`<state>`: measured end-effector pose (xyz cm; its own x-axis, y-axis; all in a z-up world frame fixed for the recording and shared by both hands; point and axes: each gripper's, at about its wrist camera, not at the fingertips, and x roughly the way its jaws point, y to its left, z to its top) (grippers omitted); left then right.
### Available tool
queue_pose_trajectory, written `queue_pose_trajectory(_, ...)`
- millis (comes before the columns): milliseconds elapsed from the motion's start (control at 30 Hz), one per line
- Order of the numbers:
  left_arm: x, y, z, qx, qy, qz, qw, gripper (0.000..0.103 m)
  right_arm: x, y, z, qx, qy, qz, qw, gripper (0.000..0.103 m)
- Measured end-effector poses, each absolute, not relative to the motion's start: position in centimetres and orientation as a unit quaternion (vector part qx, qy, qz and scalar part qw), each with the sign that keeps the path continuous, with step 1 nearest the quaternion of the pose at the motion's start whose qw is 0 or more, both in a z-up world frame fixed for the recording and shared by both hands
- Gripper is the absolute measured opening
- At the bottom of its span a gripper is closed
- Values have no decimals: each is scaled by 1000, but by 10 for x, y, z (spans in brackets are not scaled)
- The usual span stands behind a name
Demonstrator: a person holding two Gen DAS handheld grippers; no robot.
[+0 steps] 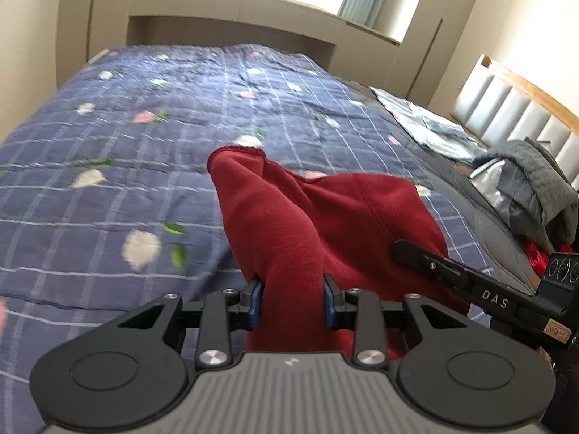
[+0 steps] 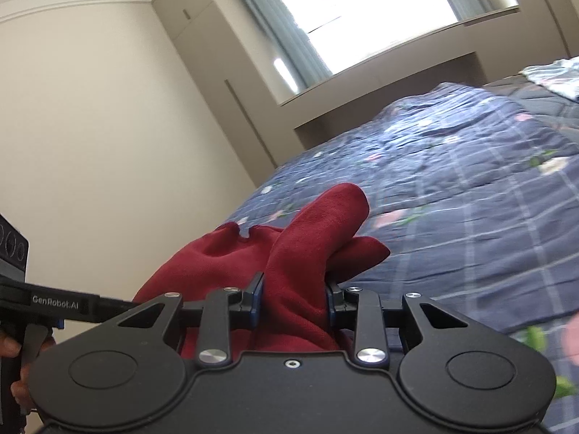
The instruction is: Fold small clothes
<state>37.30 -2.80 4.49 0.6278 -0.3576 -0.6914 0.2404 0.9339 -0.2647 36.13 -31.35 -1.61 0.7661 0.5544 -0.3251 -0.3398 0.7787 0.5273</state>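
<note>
Left gripper (image 1: 293, 302) pinching bunched fold of red garment (image 1: 325, 217), jaws partly closed; right gripper (image 2: 295, 302) pinching same cloth alike; garment dark red knit, crumpled, hemmed edge at 12 o'clock, lifted over blue checked floral bedspread (image 1: 126, 137)

a bedroom with plain cream walls (image 2: 90, 115). a wide bed is covered by a navy blue quilted bedspread (image 1: 144, 137) with pale grid lines and pink and white flowers. a bright window (image 2: 380, 7) with pale green curtains (image 2: 275, 36) sits above a beige built-in ledge (image 1: 231, 18). a wooden headboard with grey padded panels (image 1: 514, 108) stands at the right.
</note>
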Motion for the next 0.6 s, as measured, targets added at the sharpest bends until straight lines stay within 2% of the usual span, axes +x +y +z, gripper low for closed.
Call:
queue_pose_trajectory(333,360,63,70,-58,380,-114,916,35,378,-213,0,198,261,305,894,34)
queue_pose_trajectory(600,363,117,37,-90,404,-91,906,35,385,-161,-17,154,305,306,888,34)
